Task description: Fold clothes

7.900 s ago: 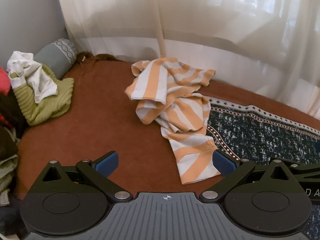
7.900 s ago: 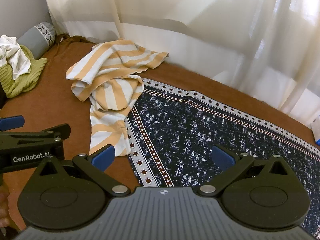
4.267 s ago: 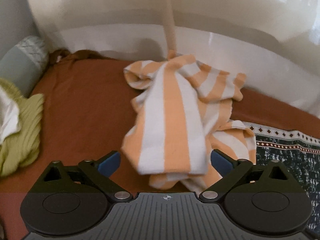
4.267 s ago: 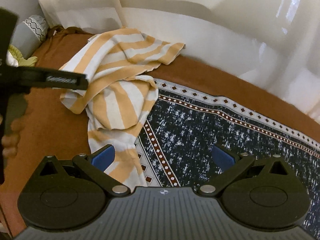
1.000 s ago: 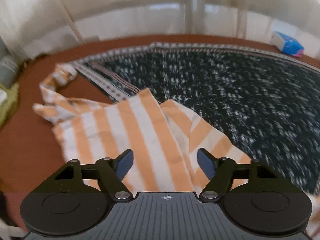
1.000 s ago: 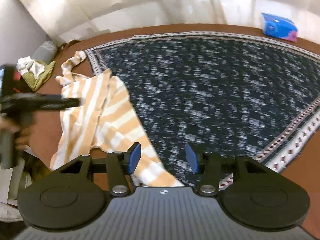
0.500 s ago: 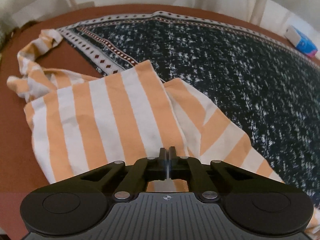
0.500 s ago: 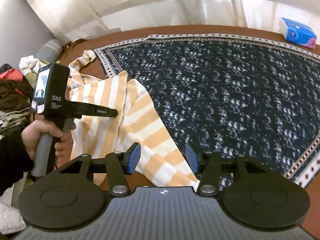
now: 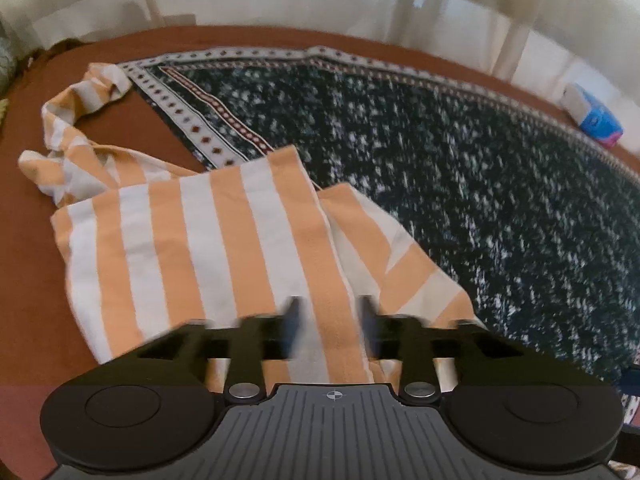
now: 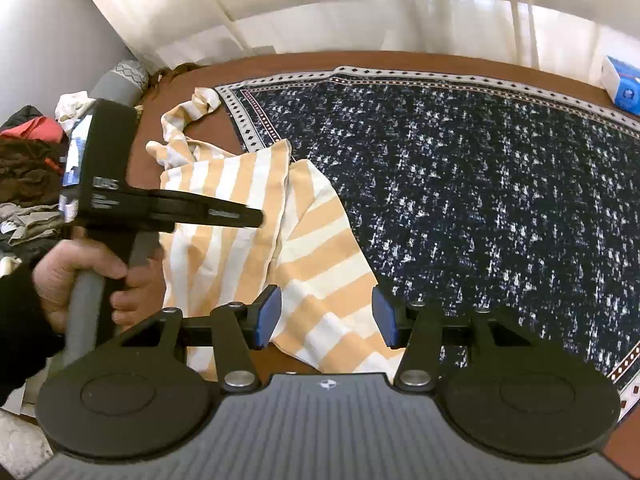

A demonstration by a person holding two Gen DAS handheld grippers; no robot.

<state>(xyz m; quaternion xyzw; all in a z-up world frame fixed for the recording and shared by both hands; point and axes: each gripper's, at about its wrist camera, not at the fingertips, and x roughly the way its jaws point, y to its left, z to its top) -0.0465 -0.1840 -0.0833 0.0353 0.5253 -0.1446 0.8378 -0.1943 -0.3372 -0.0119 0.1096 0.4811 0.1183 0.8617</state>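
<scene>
An orange and white striped garment (image 9: 224, 240) lies spread partly on the brown bed cover and partly on the dark patterned blanket (image 9: 460, 168). My left gripper (image 9: 328, 326) hovers over its near edge, jaws partly open and blurred, holding nothing. In the right wrist view the garment (image 10: 256, 224) lies ahead, and my right gripper (image 10: 326, 318) is open just above its near corner. The left gripper (image 10: 256, 216) shows there from the side, above the cloth.
A pile of clothes (image 10: 28, 160) and a grey bolster (image 10: 120, 80) sit at the left. A blue tissue pack (image 9: 596, 120) lies at the far right by the white curtain (image 10: 360, 8). The brown cover (image 9: 36, 300) borders the blanket.
My left gripper was shut on the garment's edge half a second ago and has now opened, letting the cloth go. The garment lies flatter. The right gripper has stayed open.
</scene>
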